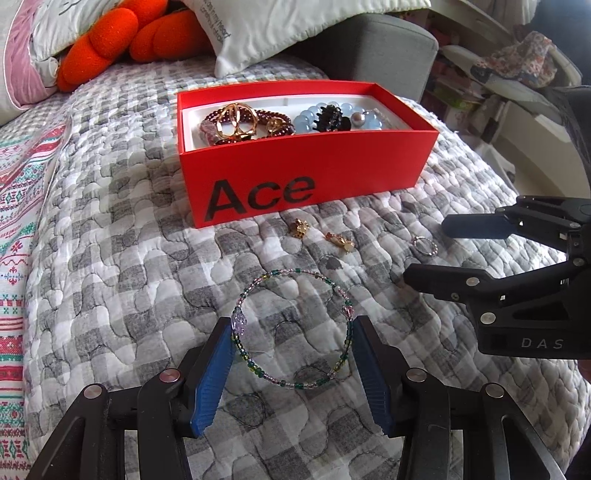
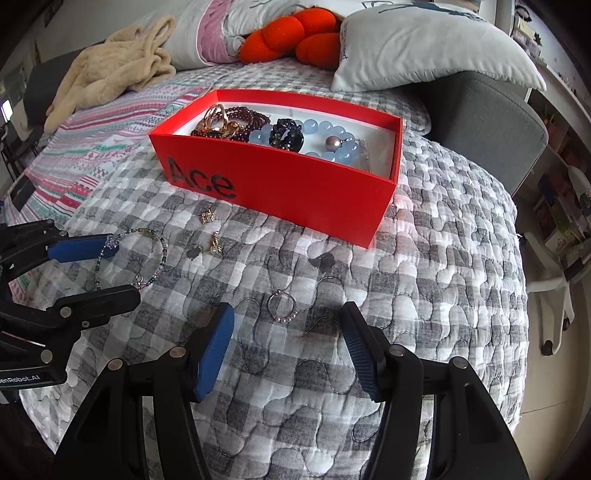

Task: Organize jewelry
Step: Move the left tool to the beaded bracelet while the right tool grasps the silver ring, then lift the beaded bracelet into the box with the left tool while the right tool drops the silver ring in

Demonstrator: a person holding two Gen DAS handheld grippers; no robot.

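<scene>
A red "Ace" box (image 1: 314,173) (image 2: 295,184) on the quilt holds a dark red bead bracelet, gold pieces, a blue bead bracelet and a black hair claw. A green and pink beaded bracelet (image 1: 295,273) (image 2: 162,251) lies on the quilt between the pads of my left gripper (image 1: 293,332) (image 2: 122,269), which is open around it. Two small gold earrings (image 1: 300,226) (image 1: 340,240) lie in front of the box. A small beaded ring (image 2: 282,308) (image 1: 424,245) lies just ahead of my open, empty right gripper (image 2: 286,321) (image 1: 424,251).
The grey checked quilt (image 2: 406,277) drops off at the right and near edges. Pillows (image 2: 424,40), an orange plush (image 2: 295,33) and a beige blanket (image 2: 110,66) lie behind the box. A grey headboard (image 2: 491,122) and shelves stand to the right.
</scene>
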